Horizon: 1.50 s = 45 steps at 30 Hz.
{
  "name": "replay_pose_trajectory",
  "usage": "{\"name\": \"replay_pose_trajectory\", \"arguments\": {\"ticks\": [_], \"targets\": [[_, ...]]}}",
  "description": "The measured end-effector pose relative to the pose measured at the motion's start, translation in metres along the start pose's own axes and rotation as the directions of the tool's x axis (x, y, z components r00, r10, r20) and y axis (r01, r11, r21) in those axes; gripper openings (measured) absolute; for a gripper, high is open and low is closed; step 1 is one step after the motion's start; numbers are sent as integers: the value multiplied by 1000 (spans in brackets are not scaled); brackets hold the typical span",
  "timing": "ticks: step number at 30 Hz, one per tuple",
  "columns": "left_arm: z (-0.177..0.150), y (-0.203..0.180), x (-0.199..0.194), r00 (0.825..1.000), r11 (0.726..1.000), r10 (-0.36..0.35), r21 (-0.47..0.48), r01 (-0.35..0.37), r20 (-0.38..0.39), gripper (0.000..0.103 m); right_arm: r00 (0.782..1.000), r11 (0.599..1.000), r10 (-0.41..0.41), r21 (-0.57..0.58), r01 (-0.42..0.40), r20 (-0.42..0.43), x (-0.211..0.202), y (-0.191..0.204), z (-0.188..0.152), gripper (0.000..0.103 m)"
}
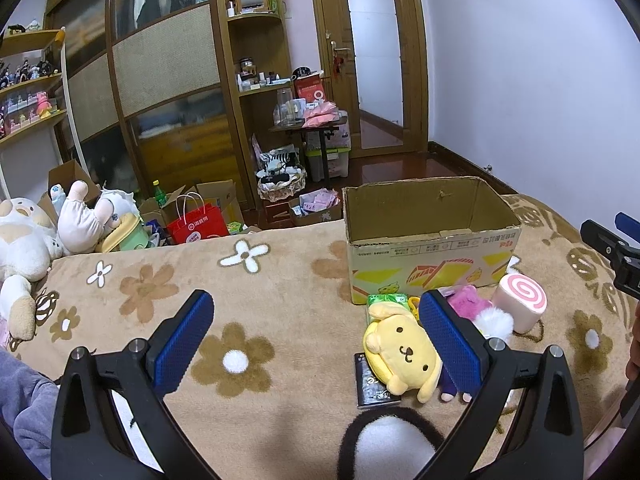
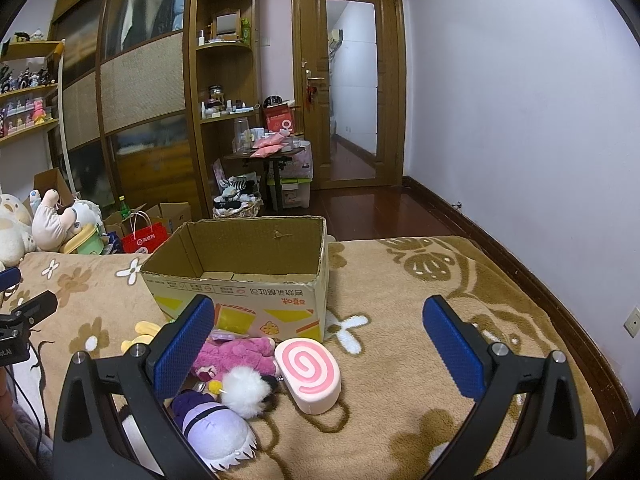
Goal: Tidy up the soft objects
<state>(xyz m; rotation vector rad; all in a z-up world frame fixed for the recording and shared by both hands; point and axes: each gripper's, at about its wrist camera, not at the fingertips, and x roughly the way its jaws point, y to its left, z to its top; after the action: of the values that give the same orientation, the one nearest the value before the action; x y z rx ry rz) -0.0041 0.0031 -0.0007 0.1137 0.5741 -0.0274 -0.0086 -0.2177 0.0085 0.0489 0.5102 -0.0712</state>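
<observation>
Yellow dog plush [image 1: 404,354], pink plush [image 2: 240,354], swirl-roll cushion [image 2: 308,376] (on its side), before open cardboard box [image 2: 240,280]

My left claw [image 1: 316,336] is a matte black plastic frame with two triangular cut-out arms, each ending in a finger faced with a blue, finely dimpled rubber pad [image 1: 182,342]. Round silver screw heads [image 1: 137,345] sit at the finger pivots. My right claw [image 2: 320,350] is built the same: black frame, blue textured pads [image 2: 454,350], silver screws. A lavender fleece sleeve [image 1: 28,404] shows at the lower left.
</observation>
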Motion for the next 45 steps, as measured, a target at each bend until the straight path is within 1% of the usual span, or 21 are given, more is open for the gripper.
{"name": "replay_pose_trajectory", "arguments": {"ticks": [14,26,34,40,45], "targets": [[-2,1,0,1000,1000,0,-2,0,3,101,1000,1000,1,-3,-1,0,0,0,0,103],[-1,3,4,1000,1000,4,0,-4,-17,101,1000,1000,1,-3,-1,-2,2,1,0,103],[5,1,17,998,1000,-13,3,14,-61,101,1000,1000,3,3,-3,-2,12,4,-2,103],[9,-16,35,995,999,-30,18,32,-91,101,1000,1000,4,22,-4,-21,21,1,2,103],[8,-33,51,992,998,-30,52,37,-123,101,999,1000,6,18,-5,-45,34,0,4,103]]}}
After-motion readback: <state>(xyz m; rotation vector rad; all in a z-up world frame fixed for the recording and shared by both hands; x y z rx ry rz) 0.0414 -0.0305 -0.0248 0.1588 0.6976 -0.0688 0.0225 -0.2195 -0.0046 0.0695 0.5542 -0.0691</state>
